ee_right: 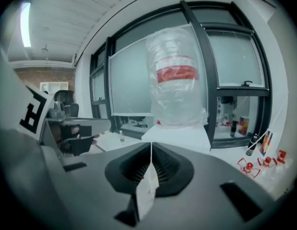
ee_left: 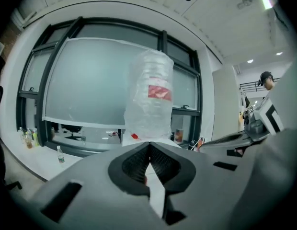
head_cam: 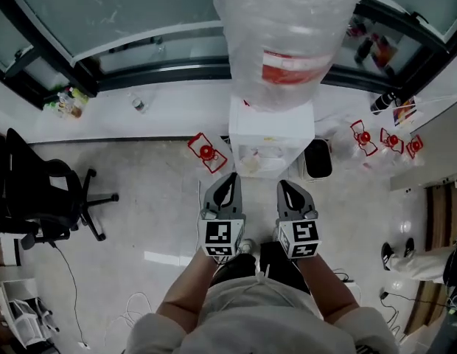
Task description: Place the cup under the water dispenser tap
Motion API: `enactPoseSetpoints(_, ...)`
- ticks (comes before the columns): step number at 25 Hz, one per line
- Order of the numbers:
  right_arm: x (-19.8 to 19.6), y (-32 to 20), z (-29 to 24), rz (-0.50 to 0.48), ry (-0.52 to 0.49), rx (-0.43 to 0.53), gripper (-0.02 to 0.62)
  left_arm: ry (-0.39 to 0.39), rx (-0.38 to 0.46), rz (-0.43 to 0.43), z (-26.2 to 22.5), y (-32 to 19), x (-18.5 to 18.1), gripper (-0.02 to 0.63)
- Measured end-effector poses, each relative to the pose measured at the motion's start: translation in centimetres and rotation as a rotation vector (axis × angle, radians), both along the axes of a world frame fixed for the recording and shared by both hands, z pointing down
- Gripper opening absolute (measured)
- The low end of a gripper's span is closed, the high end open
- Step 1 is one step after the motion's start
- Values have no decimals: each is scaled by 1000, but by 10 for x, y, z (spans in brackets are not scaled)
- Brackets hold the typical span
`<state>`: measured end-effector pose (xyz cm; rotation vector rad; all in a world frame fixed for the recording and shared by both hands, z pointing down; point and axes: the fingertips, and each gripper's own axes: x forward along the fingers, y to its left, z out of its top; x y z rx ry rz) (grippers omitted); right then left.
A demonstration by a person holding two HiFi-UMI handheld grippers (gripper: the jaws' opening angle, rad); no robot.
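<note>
The white water dispenser (head_cam: pixel 271 127) stands straight ahead against the window. A big plastic-wrapped bottle (head_cam: pixel 287 35) with a red label sits on top of it. The bottle (ee_left: pixel 148 99) fills the middle of the left gripper view, and the bottle (ee_right: pixel 177 80) also rises ahead in the right gripper view. My left gripper (head_cam: pixel 230 177) and right gripper (head_cam: pixel 282 184) are held side by side just short of the dispenser's front. In the close views the left gripper (ee_left: pixel 148 152) and right gripper (ee_right: pixel 151 150) both have their pads pressed together. I can make out no cup in any view.
Red wire stands (head_cam: pixel 206 152) lie on the floor left of the dispenser, with more red stands (head_cam: pixel 365 137) to its right. A black bin (head_cam: pixel 317 159) stands beside the dispenser. A black office chair (head_cam: pixel 37 198) is at far left. Someone's shoes (head_cam: pixel 396 255) are at right.
</note>
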<state>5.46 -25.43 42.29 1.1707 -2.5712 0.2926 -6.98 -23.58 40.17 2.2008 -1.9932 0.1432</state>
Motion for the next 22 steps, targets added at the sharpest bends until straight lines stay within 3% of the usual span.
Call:
enactPoseSetpoints(3, -2, -3, -34, -1, -21, 67, 29, 32, 12, 15, -33, 4, 0, 20)
enactPoseSetpoints(7, -4, 1, -67, 16, -56, 122, 29, 68, 138, 25, -80, 13, -2, 20)
enactPoseSetpoints(12, -6, 11, -90, 30, -93, 154, 29, 58, 203, 73, -113, 24, 4, 20)
enactPoseSetpoints(22, -21, 15, -110, -1, -113, 198, 28, 50, 226, 81, -129, 29, -2, 20)
